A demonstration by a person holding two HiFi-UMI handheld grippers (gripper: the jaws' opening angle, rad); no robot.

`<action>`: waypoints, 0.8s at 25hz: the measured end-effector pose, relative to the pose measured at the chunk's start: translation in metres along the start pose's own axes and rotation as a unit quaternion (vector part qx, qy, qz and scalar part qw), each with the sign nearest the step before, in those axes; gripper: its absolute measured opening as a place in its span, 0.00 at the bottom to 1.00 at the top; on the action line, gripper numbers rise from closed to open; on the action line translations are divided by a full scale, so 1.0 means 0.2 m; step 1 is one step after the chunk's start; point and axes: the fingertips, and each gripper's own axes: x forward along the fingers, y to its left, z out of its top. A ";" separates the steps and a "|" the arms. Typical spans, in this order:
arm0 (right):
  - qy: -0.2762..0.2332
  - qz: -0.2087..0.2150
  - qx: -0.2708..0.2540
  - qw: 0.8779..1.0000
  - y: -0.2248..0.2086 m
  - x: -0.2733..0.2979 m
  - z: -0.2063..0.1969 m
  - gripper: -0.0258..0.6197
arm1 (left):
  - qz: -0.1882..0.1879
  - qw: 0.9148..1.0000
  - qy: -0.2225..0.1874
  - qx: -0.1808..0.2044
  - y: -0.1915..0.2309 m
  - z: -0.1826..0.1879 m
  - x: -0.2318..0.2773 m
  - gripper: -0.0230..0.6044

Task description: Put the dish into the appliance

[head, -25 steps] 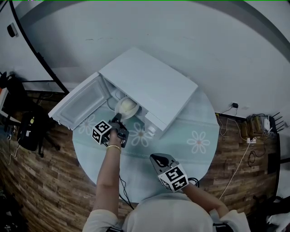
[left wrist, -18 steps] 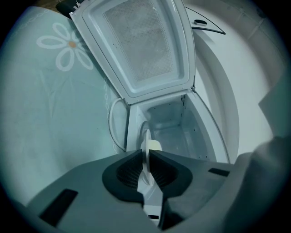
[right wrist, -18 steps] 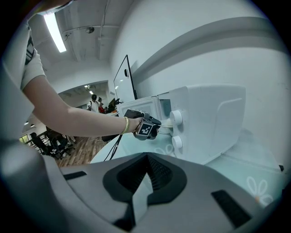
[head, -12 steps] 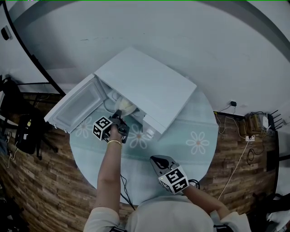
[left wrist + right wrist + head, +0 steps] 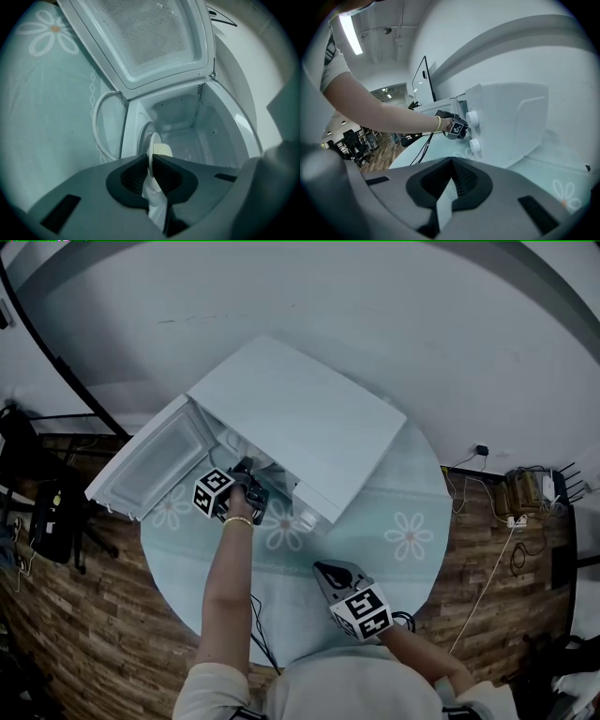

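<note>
Head view, at left: left gripper [image 5: 246, 468] at the open white appliance [image 5: 309, 418], clamped on a thin, pale dish [image 5: 153, 143] held edge-on at the cavity's mouth. Further right: right gripper [image 5: 323, 570] closed, empty, above the flowered tablecloth [image 5: 412, 502].

Counts, quick pass.

- One white appliance [image 5: 300, 423], with one door [image 5: 150, 460].
- Two round knobs [image 5: 472, 117] [image 5: 476, 146] on the appliance front, seen in the right gripper view.
- One dish [image 5: 152, 150], with one pale yellowish lump [image 5: 162, 150] against it.
- Two grippers: left gripper [image 5: 246, 468] and right gripper [image 5: 328, 570].
- Two marker cubes, one per gripper [image 5: 214, 493] [image 5: 361, 610].
- One round counter [image 5: 375, 568] under one teal cloth.
- Three daisy prints [image 5: 410, 538] [image 5: 284, 524] [image 5: 172, 509] show on the cloth in the head view.
- One person, with two forearms in view.
- One bracelet [image 5: 235, 520], on the left wrist.
- One ceiling light strip [image 5: 350, 33] in the right gripper view.
</note>
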 end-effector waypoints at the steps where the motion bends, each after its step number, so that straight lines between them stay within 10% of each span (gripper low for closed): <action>1: 0.000 0.000 0.001 1.000 0.00 0.00 0.00 0.05 | 0.005 1.000 0.001 0.005 0.00 0.00 0.01 0.11; 11: 0.001 0.005 -0.002 1.000 0.00 0.00 0.00 0.05 | 0.007 0.999 0.002 0.032 -0.01 -0.01 0.02 0.10; 20: -0.006 0.012 -0.012 1.000 0.02 -0.02 0.03 0.05 | 0.015 0.998 -0.005 0.057 -0.05 -0.01 -0.03 0.40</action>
